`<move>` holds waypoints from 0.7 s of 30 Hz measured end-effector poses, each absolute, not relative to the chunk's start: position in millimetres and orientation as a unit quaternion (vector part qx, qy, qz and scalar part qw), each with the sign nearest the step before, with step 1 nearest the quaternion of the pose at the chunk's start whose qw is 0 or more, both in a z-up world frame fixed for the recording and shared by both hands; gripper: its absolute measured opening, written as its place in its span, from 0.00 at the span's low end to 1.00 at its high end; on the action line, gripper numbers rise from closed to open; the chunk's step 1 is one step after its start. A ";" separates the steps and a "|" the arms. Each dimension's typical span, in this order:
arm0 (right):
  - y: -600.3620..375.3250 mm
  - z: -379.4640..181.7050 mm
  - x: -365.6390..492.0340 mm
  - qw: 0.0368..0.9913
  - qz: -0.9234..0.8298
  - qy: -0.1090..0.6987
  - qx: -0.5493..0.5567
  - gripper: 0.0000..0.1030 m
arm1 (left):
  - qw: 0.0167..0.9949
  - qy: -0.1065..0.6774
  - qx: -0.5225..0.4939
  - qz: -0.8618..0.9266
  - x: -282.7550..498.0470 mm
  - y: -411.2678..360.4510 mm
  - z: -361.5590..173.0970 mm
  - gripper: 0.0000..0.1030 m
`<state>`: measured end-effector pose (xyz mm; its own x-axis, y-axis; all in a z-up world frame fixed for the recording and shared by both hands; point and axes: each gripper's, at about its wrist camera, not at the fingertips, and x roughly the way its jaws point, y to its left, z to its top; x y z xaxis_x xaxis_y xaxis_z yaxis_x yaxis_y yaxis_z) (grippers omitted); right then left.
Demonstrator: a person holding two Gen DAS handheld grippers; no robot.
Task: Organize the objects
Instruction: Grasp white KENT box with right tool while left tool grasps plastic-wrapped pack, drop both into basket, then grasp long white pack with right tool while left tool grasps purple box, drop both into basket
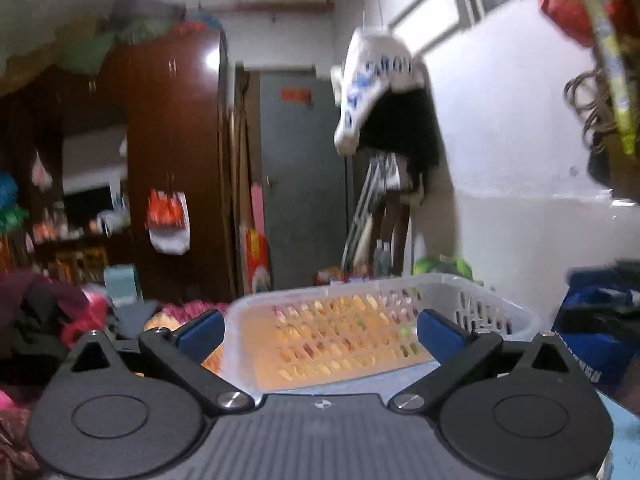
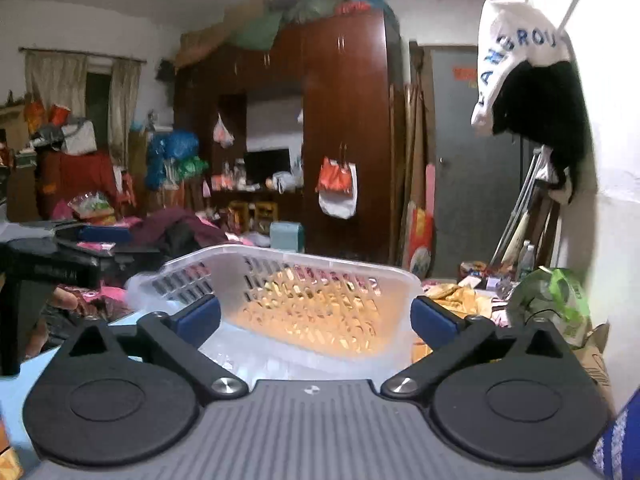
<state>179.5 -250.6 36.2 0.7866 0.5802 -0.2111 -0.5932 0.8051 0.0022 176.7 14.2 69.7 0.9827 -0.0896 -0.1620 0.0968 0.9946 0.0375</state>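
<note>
- We see our left gripper (image 1: pixel 318 332) with its blue pads (image 1: pixel 200 330) spread wide, nothing between them touching either pad.
- Ahead of it sits a translucent white plastic basket (image 1: pixel 480 312) with slotted walls; its near rim lies just past the fingertips, and its interior glows orange through the perforations.
- The basket rests on a pale blue desk (image 1: pixel 624 432), whose bare surface shows at the lower right of the left wrist view; the basket's far corner reaches toward the white wall.
- Our right gripper (image 2: pixel 316 318) is likewise spread apart, its blue pads (image 2: pixel 434 320) flanking the basket (image 2: pixel 200 276) without visibly pinching it.
- From the right wrist view the basket appears tilted, its left end raised; we cannot tell whether it touches the fingers.
- At the left edge of that view we glimpse the other gripper (image 2: pixel 60 260), dark with a blue pad, and fingers of a hand (image 2: pixel 66 302) beneath it.
- A green plastic bag (image 2: pixel 556 300) lies at the right side, near the wall, beside a scatter of small packets.
- Behind stands a dark brown wardrobe (image 2: pixel 344 128) with an orange-and-white bag (image 2: pixel 338 186) hanging on its door.
- A white cloth with blue lettering (image 1: pixel 372 84) hangs on the wall over a black garment; the left view is blurred.
</note>
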 end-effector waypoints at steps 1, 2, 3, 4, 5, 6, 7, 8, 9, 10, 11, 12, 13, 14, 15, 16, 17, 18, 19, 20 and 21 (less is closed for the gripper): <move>-261.7 30.4 170.4 0.945 0.311 0.102 -0.029 1.00 | 0.997 0.063 0.017 -0.045 161.7 18.7 66.6 1.00; -273.1 21.1 156.6 0.945 0.306 0.107 -0.028 1.00 | 0.996 0.072 0.017 -0.045 147.1 23.4 61.4 1.00; -283.2 11.0 144.0 0.948 0.296 0.111 -0.027 1.00 | 0.993 0.105 0.021 -0.043 134.8 27.1 52.8 1.00; -293.2 -3.6 128.8 0.951 0.286 0.116 -0.022 1.00 | 0.991 0.130 0.020 -0.031 122.8 29.4 41.4 1.00; -299.8 -15.8 117.5 0.951 0.282 0.125 -0.018 1.00 | 0.990 0.137 0.016 -0.021 111.1 30.6 30.0 1.00; -304.4 -25.9 108.2 0.951 0.278 0.134 -0.009 1.00 | 0.990 0.140 0.010 -0.015 100.8 31.6 18.9 1.00; -309.3 -36.4 98.4 0.950 0.278 0.140 0.003 1.00 | 0.989 0.146 0.003 -0.013 91.2 32.0 8.3 1.00; -311.0 -44.0 90.4 0.948 0.282 0.145 0.011 1.00 | 0.988 0.154 -0.005 -0.015 82.3 31.9 -2.9 0.97; -311.2 -50.0 84.1 0.948 0.283 0.146 0.015 1.00 | 0.987 0.159 -0.016 -0.019 73.2 31.3 -14.2 0.94; -310.6 -56.2 78.5 0.948 0.283 0.146 0.018 1.00 | 0.987 0.159 -0.023 -0.023 65.1 31.6 -22.3 0.93; -307.8 -59.9 77.1 0.947 0.283 0.151 0.013 1.00 | 0.987 0.158 -0.028 -0.029 60.7 29.4 -27.2 0.92; -304.5 -61.0 78.9 0.946 0.282 0.157 0.004 1.00 | 0.987 0.156 -0.028 -0.038 57.4 27.7 -30.3 0.91; -302.0 -63.8 81.4 0.946 0.282 0.161 -0.004 0.98 | 0.987 0.153 -0.020 -0.047 56.5 23.8 -33.3 0.91; -300.5 -66.5 85.1 0.945 0.284 0.165 -0.008 0.96 | 0.987 0.152 -0.009 -0.050 57.8 21.4 -33.0 0.90; -298.3 -68.5 89.8 0.943 0.285 0.172 -0.009 0.95 | 0.987 0.153 0.007 -0.052 59.8 16.4 -36.6 0.88; -296.4 -70.0 94.6 0.942 0.287 0.176 -0.008 0.94 | 0.986 0.155 0.018 -0.055 62.1 12.8 -40.1 0.88; -295.7 -72.5 96.2 0.941 0.287 0.178 -0.007 0.93 | 0.986 0.157 0.022 -0.061 59.2 16.4 -45.0 0.87; -294.5 -73.3 97.5 0.942 0.284 0.180 -0.006 0.92 | 0.985 0.159 0.021 -0.067 62.0 16.8 -46.9 0.87; -294.0 -74.4 99.1 0.942 0.283 0.182 -0.005 0.91 | 0.984 0.160 0.020 -0.073 59.7 17.2 -50.3 0.87; -293.5 -75.7 99.5 0.941 0.285 0.184 -0.004 0.91 | 0.984 0.160 0.018 -0.075 57.1 17.4 -54.0 0.87; -292.8 -77.3 99.4 0.940 0.288 0.185 -0.003 0.89 | 0.984 0.160 0.017 -0.077 58.4 17.9 -55.3 0.87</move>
<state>99.4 -292.8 -77.3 0.7655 0.5403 -0.3494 -0.5426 0.8339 0.1006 58.4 17.9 -55.3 0.9369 -0.1459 -0.3177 0.1566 0.9876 0.0081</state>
